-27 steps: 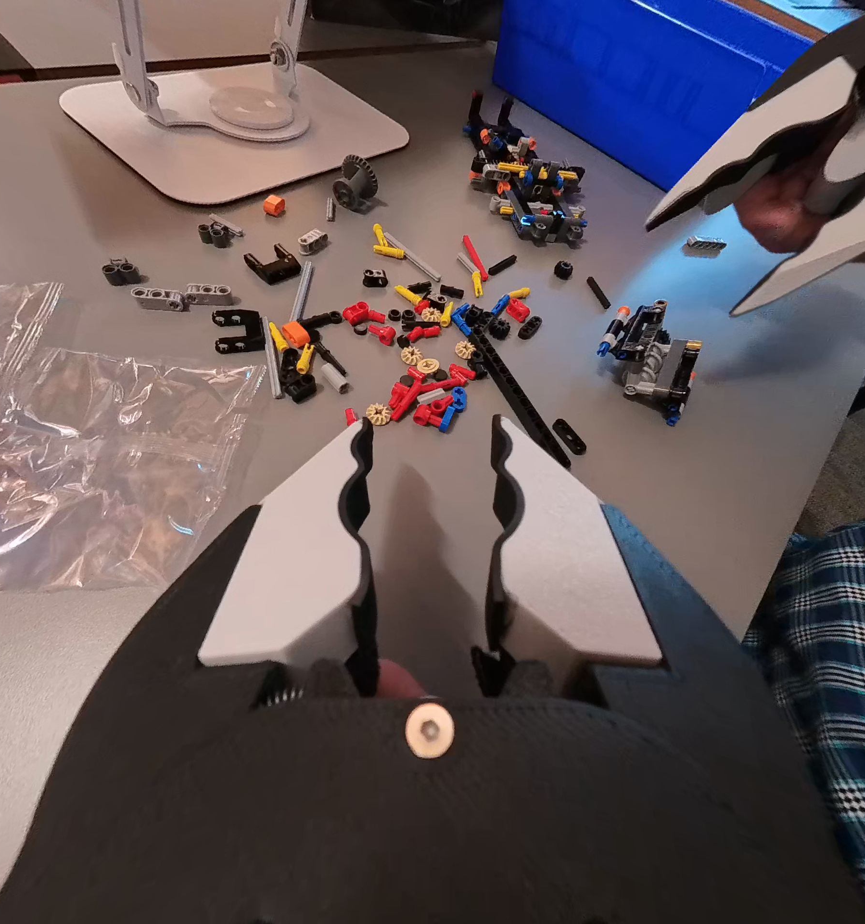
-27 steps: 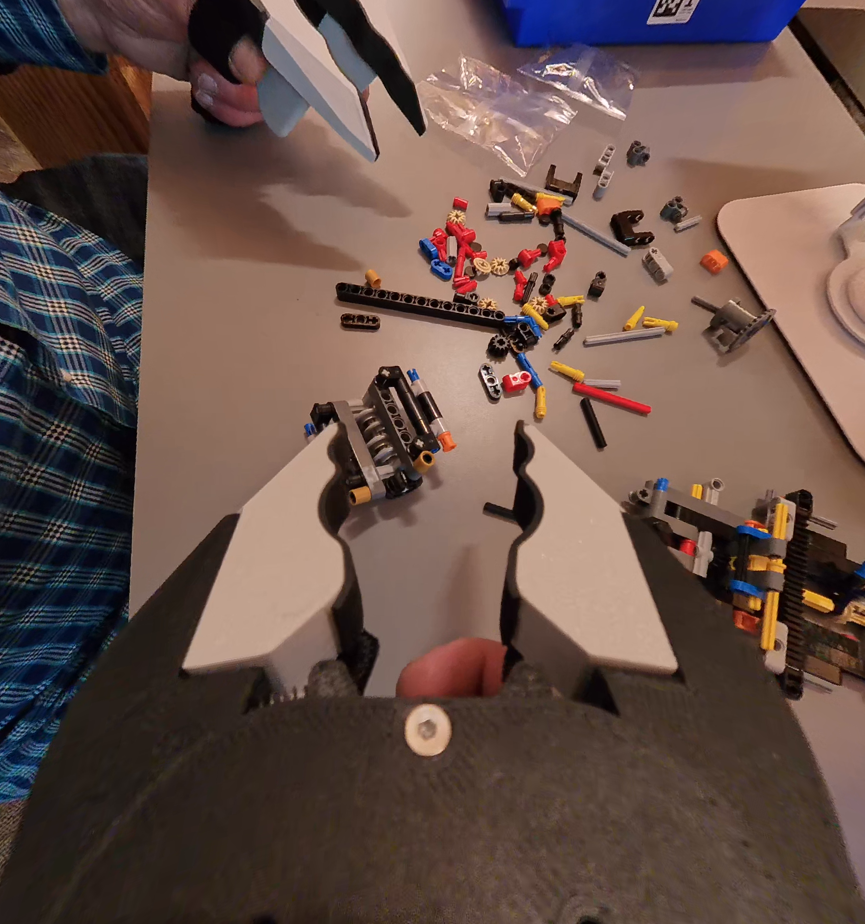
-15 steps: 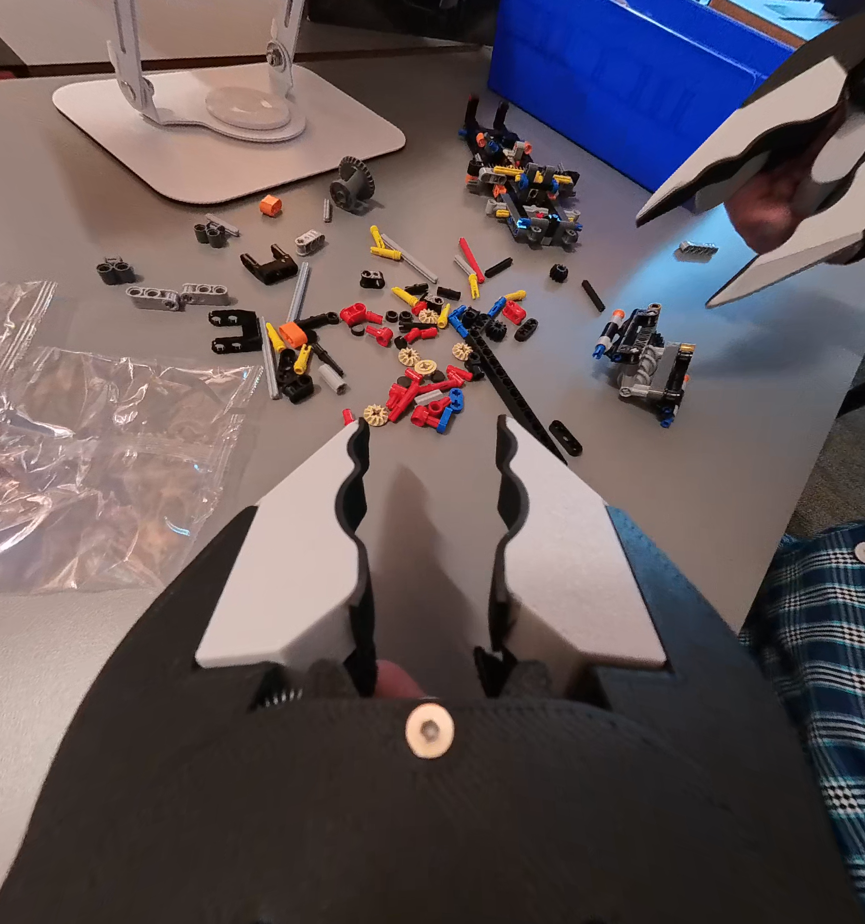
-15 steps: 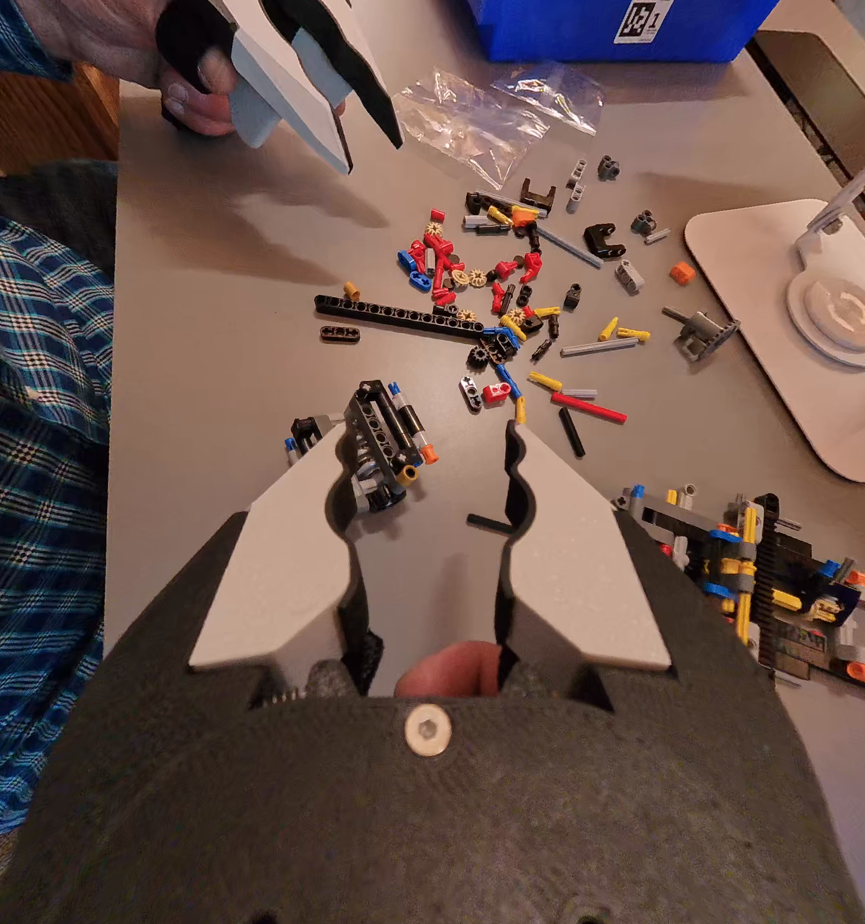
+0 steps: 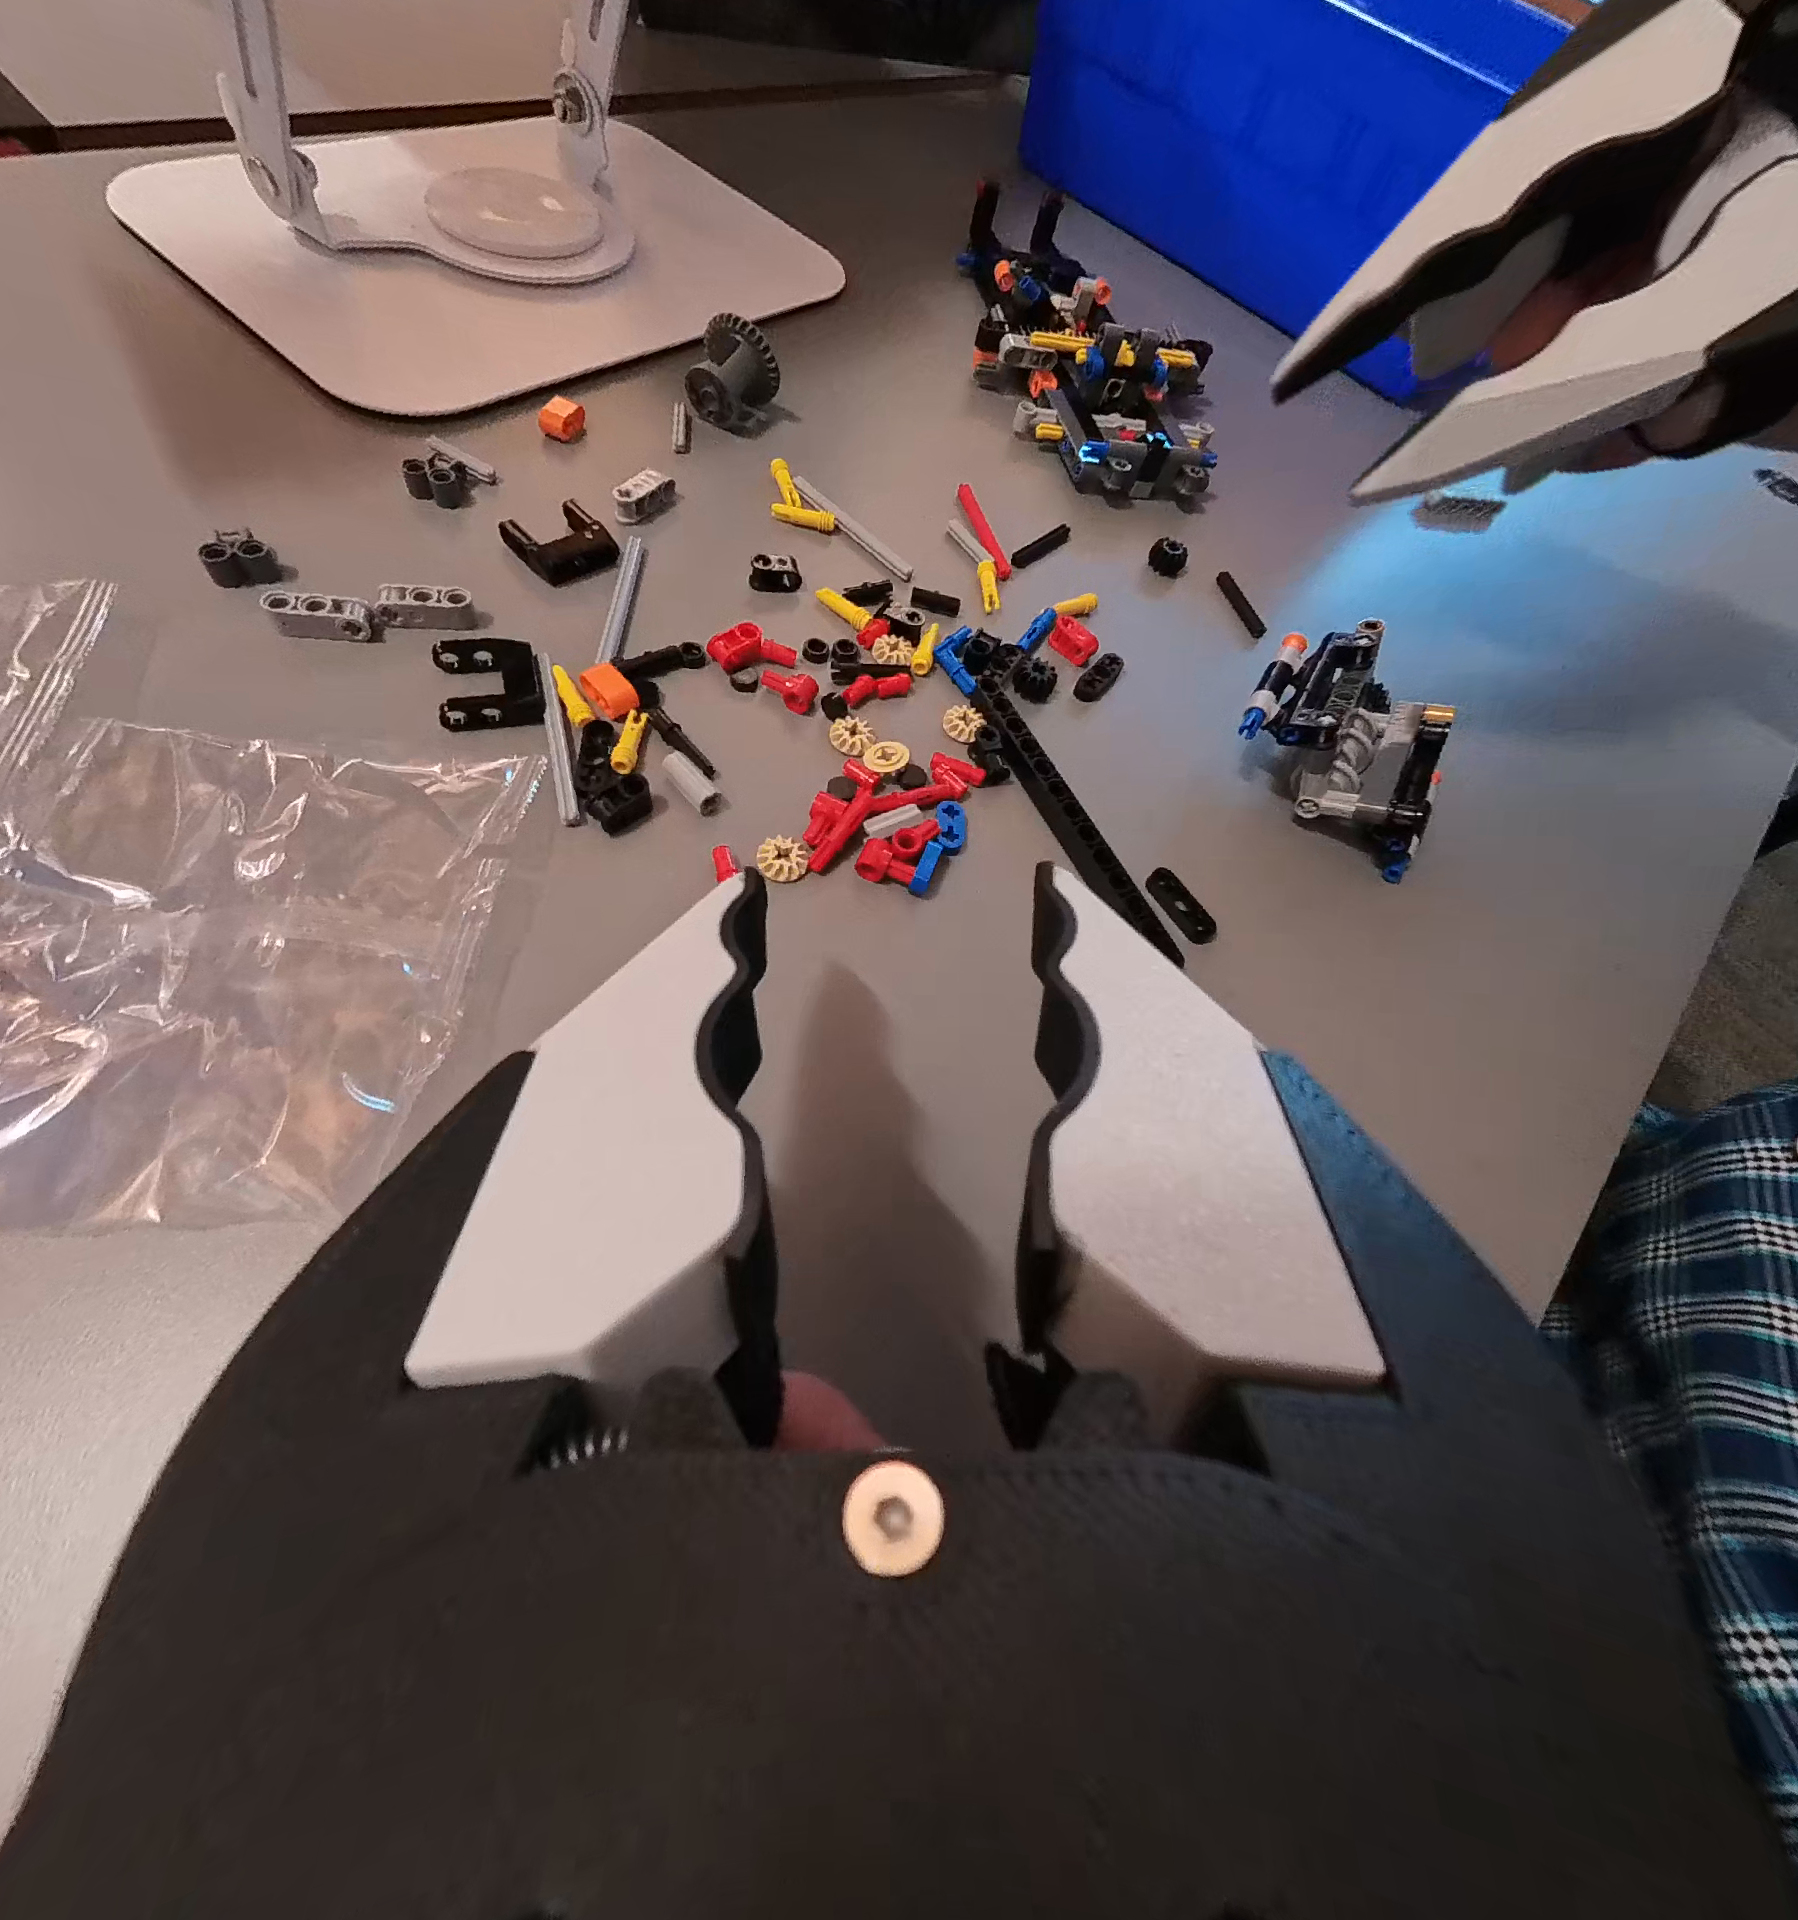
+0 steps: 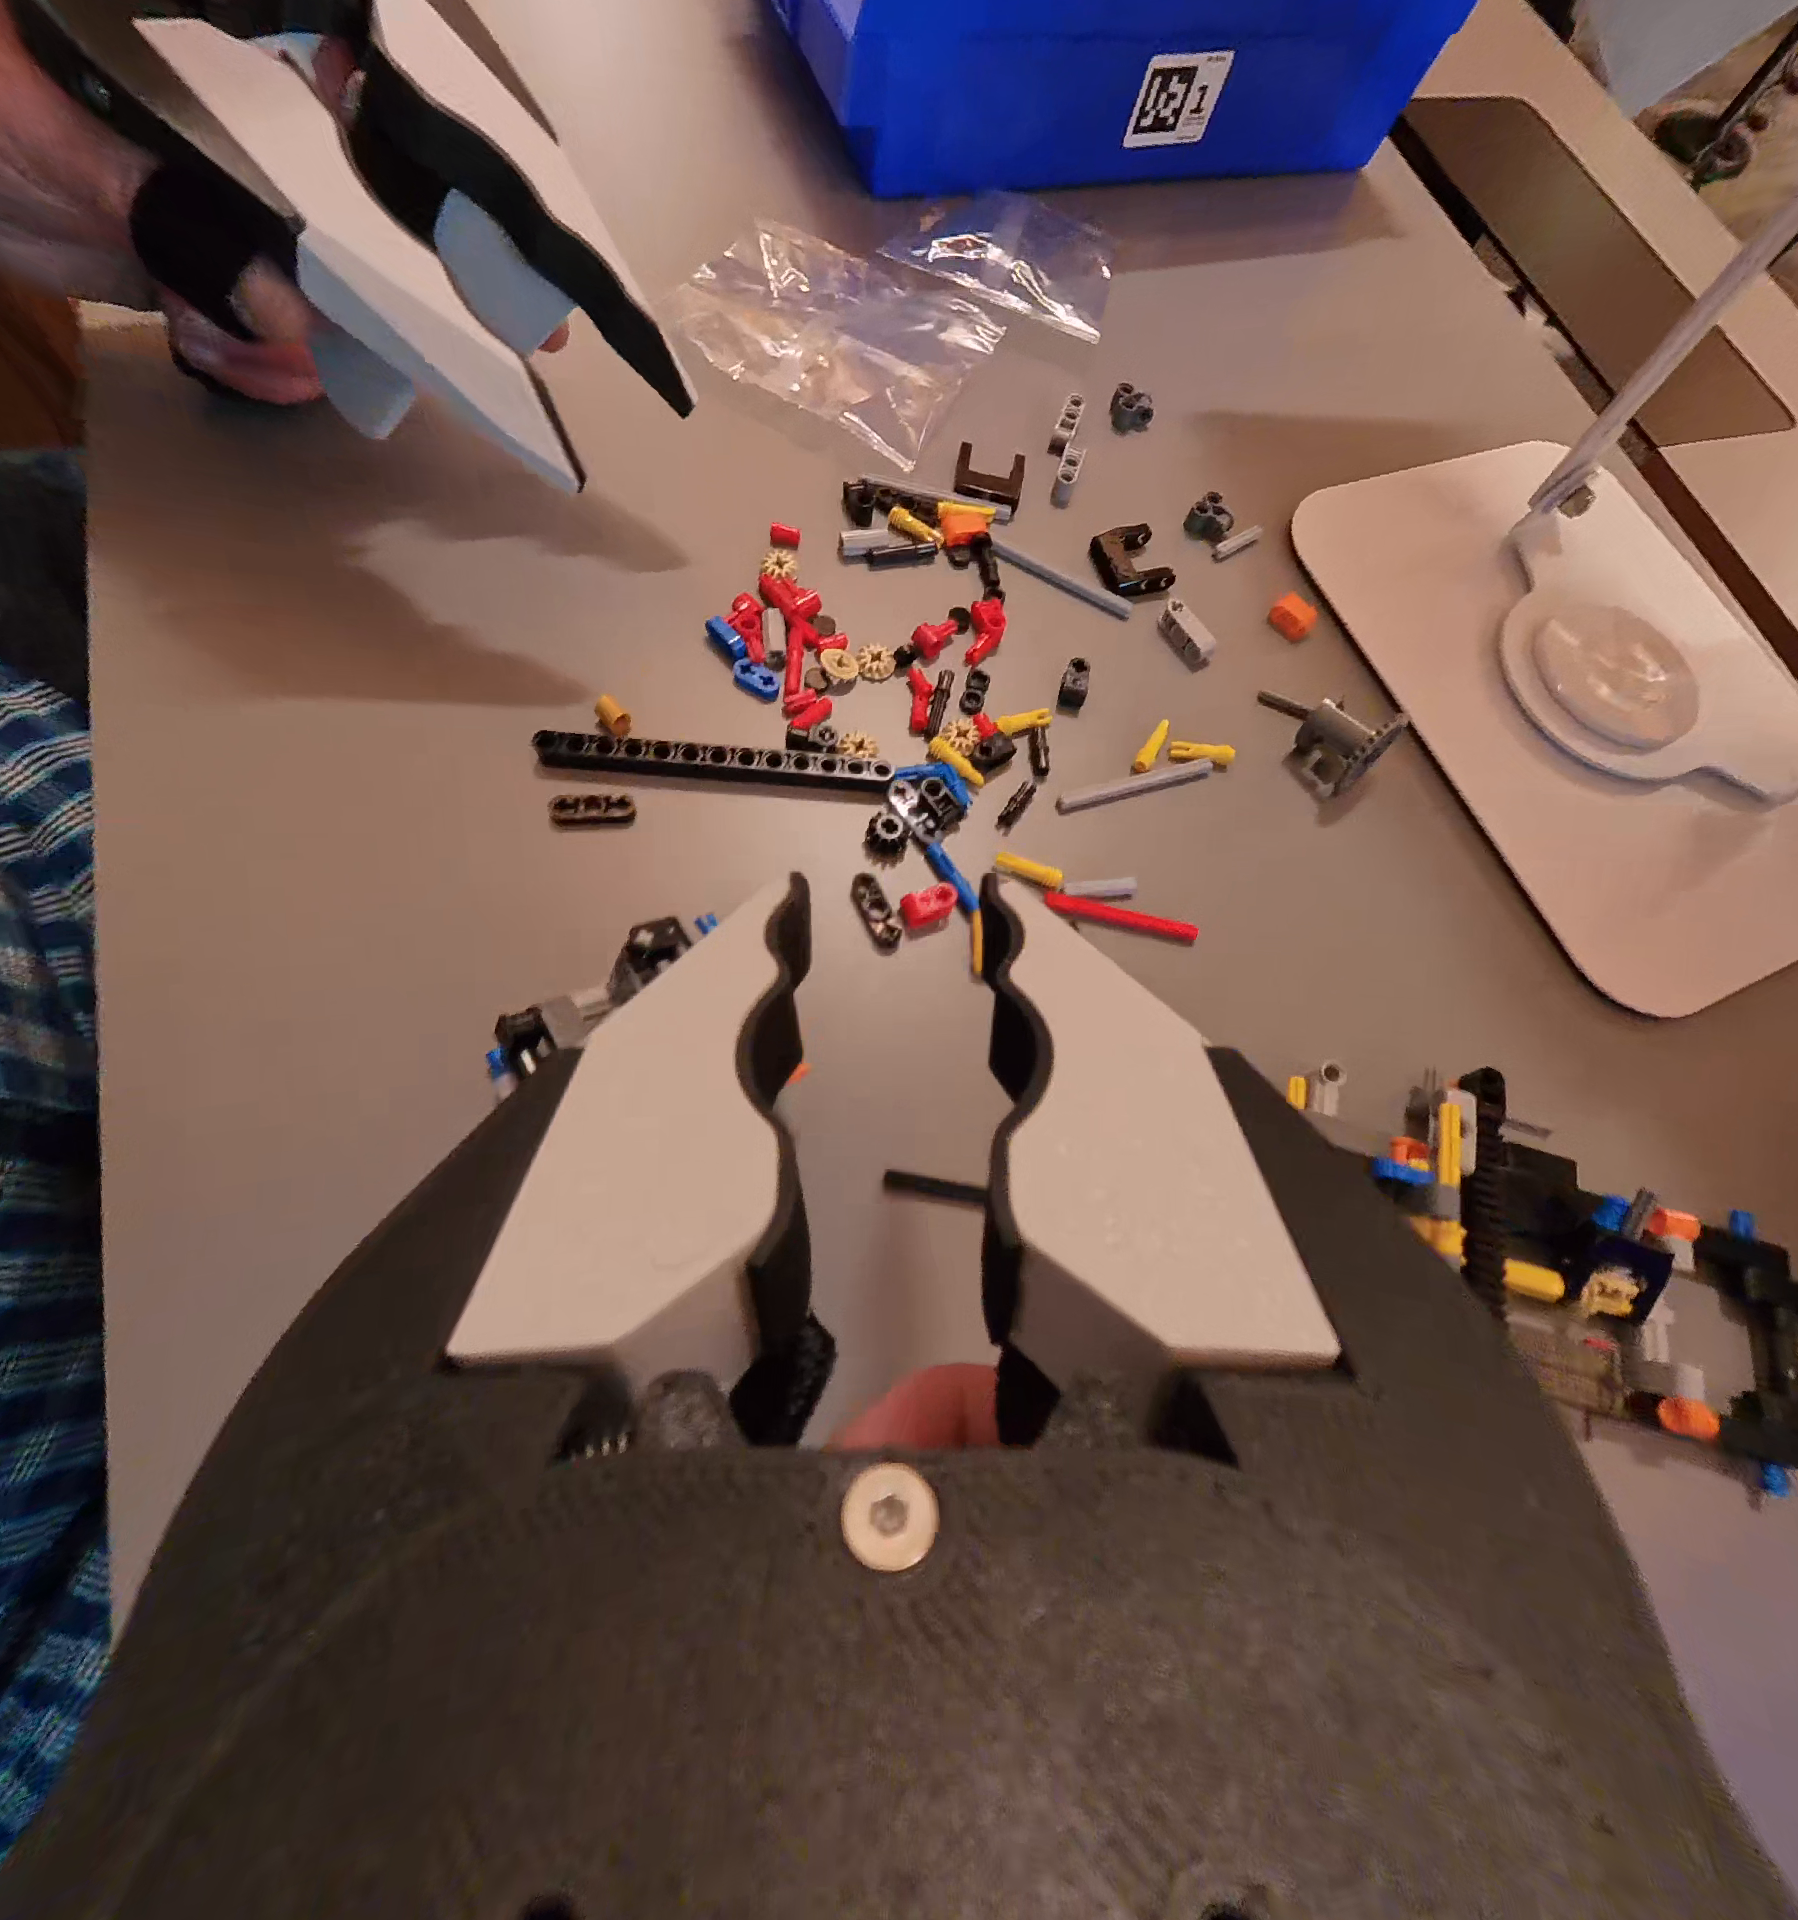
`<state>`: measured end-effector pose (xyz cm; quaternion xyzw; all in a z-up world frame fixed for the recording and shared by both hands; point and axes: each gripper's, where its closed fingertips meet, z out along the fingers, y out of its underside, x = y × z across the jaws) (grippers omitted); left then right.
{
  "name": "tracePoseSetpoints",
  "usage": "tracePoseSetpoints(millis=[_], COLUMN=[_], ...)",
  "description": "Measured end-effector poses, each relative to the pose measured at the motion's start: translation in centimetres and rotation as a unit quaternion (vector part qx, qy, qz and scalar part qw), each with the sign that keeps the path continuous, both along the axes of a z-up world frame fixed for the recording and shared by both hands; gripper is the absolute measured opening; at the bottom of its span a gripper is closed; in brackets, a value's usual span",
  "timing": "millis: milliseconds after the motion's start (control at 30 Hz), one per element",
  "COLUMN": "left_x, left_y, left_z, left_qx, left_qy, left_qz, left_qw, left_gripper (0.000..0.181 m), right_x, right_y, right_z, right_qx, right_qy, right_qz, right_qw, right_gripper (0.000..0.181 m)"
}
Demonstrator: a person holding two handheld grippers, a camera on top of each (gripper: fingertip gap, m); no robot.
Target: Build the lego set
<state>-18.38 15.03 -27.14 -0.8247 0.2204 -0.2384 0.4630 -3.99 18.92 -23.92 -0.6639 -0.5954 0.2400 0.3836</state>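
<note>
The right claw hides most of the small grey-black assembly beneath it.

Bare table near the edge; loose pieces crowding the middle.

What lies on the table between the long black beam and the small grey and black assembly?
In the left wrist view, only a short black link lies beside the long black beam; the table toward the small assembly is bare.

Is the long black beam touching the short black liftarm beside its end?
Apart. The right wrist view shows bare table between the long black beam and the short black liftarm lying parallel below it.
</note>
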Motion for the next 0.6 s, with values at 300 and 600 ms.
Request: tracePoseSetpoints(millis=[300,600], left_x=[0.0,0.0], left_y=[-0.1,-0.1], left_z=[0.1,0.2], left_qx=[0.000,-0.003], left_qy=[-0.004,-0.016], left_qz=[-0.002,-0.005], left_qw=[1.000,1.000], left_gripper=[0.049,0.049], right_x=[-4.4,-6.7], right_y=[5.4,9.8], right_z=[-2.2,-6.1], right_qx=[0.019,-0.009], right_qy=[-0.067,-0.106], right_qz=[-0.021,-0.061], right_qw=[0.997,0.992], right_gripper=[0.009,0.017])
